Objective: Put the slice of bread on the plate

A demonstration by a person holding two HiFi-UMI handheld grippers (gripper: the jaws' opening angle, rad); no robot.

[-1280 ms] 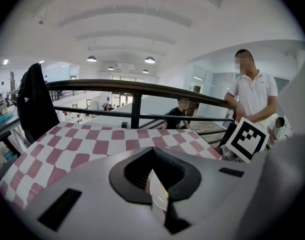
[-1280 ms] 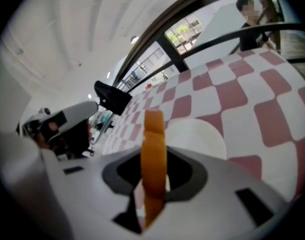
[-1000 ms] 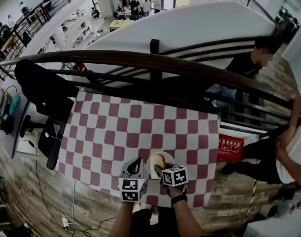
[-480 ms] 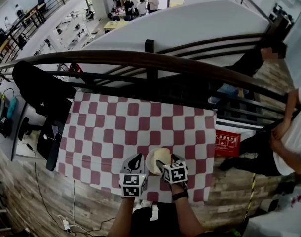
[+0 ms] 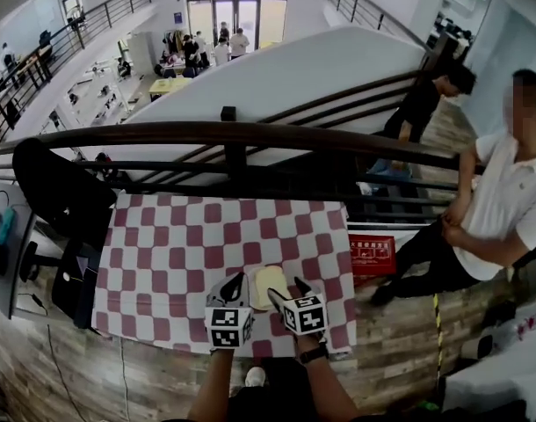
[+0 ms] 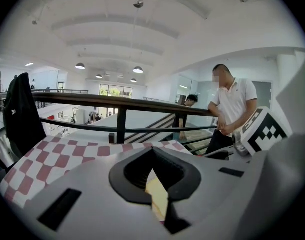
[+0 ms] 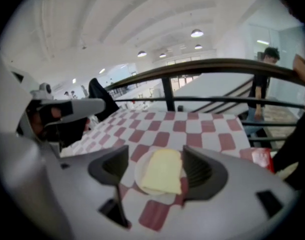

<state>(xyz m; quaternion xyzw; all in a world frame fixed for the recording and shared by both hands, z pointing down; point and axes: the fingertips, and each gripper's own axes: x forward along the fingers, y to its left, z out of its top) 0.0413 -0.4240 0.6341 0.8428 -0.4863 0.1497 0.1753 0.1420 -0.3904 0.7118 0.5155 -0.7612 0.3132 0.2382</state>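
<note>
The right claw (image 7: 154,155) is spread wide and pinches nothing. Below it, framed between its jaws, the slice of bread (image 7: 162,171) lies flat on the white plate (image 7: 138,175). Just to its left, the left claw (image 6: 153,153) has its jaws pressed together at the tips and is empty, with the bread showing beneath them. Beyond both claws stretches the red-and-white checked tablecloth (image 7: 192,126), then a dark railing (image 7: 207,66). Off to the right stands a person in a white shirt (image 5: 505,192).
</note>
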